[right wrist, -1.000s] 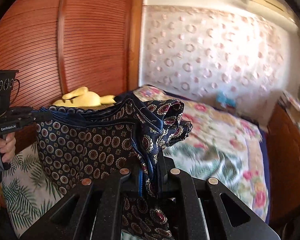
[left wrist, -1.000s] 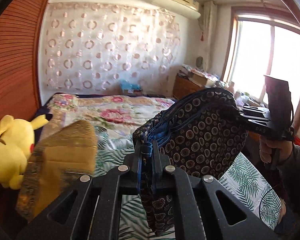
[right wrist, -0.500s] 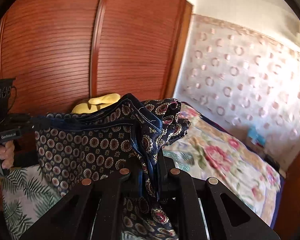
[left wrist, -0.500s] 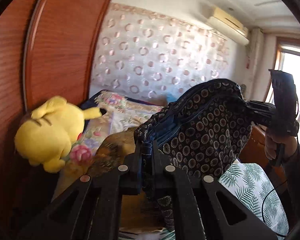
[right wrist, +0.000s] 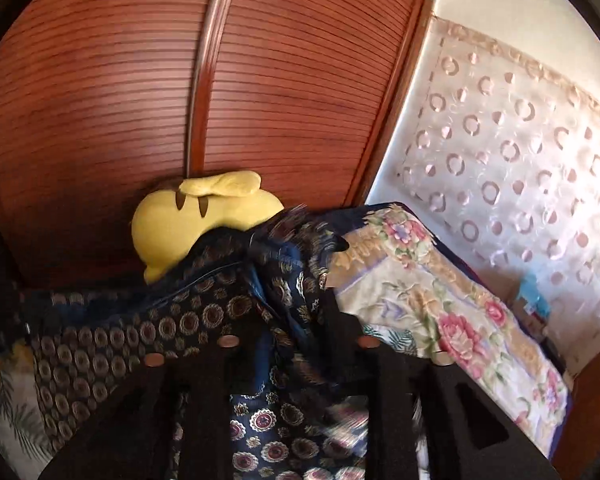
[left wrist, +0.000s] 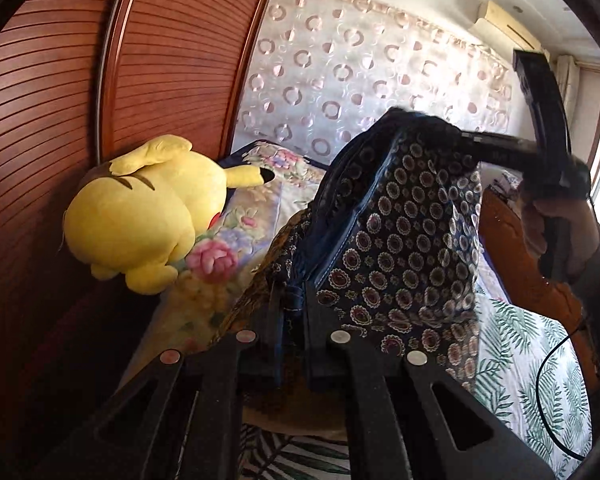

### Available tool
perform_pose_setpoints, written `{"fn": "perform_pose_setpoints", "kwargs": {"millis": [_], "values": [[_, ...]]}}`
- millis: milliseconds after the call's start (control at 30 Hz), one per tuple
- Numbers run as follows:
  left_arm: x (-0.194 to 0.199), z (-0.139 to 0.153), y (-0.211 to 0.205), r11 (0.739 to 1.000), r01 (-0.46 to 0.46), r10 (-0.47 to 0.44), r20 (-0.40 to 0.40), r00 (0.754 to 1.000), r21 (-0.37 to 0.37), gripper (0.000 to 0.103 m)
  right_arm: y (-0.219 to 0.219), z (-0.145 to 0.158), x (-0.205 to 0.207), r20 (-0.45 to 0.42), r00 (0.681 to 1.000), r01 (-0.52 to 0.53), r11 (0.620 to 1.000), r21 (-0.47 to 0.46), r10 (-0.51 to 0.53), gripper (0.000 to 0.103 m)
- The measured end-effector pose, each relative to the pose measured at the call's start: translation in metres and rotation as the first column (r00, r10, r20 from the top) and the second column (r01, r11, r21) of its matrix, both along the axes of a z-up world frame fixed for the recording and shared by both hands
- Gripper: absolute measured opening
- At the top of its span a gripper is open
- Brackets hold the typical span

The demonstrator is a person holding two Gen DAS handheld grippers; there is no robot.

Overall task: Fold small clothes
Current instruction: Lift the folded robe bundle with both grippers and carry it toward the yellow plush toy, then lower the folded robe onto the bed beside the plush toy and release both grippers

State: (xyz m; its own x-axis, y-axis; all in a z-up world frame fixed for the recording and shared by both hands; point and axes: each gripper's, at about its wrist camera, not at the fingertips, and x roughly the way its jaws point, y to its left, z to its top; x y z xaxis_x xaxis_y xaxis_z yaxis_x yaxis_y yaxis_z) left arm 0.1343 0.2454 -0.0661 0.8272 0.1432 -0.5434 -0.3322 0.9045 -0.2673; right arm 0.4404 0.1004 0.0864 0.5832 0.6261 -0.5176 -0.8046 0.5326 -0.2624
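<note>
Your left gripper (left wrist: 290, 312) pinches the garment (left wrist: 404, 240); your right gripper (right wrist: 296, 320) is opening, cloth between its jaws, near the plush (left wrist: 144, 216).

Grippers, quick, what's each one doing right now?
Left gripper: closed on the patterned navy garment.
Right gripper: jaws opening, garment still between them.

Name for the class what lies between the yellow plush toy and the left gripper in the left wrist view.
Between the plush toy and the left gripper lies the floral quilt, with a brown-gold patterned cloth nearest the gripper, beside the navy garment it pinches.
</note>
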Motion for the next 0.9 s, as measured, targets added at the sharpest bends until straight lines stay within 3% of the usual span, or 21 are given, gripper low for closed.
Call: {"fn": "perform_pose_setpoints", "kwargs": {"millis": [167,367,500,733,900], "values": [[0.004,-0.007,0.005,1.000,-0.014,0.014,-0.028,1.000,-0.008,0.008,-0.022,0.001,-0.003,-0.042,0.998,0.053,0.997,0.062,-0.050,0.054],[0.008,-0.009,0.004,1.000,-0.022,0.024,-0.059,0.998,0.018,0.008,-0.027,-0.046,-0.018,-0.158,0.986,0.048,0.999,-0.015,-0.050,0.054],[0.010,-0.013,0.004,1.000,-0.021,0.023,-0.089,0.996,0.022,0.008,-0.026,-0.069,-0.017,-0.275,0.960,0.065,0.998,0.001,-0.062,0.054],[0.009,-0.013,0.002,0.999,-0.022,0.026,-0.107,0.994,0.034,0.008,-0.002,-0.099,-0.022,-0.264,0.963,0.057,0.998,-0.016,-0.059,0.054],[0.005,-0.005,-0.004,0.996,-0.021,0.031,-0.121,0.992,0.081,0.032,-0.013,-0.095,-0.027,-0.269,0.960,0.083,0.997,0.000,-0.080,0.054]]}}
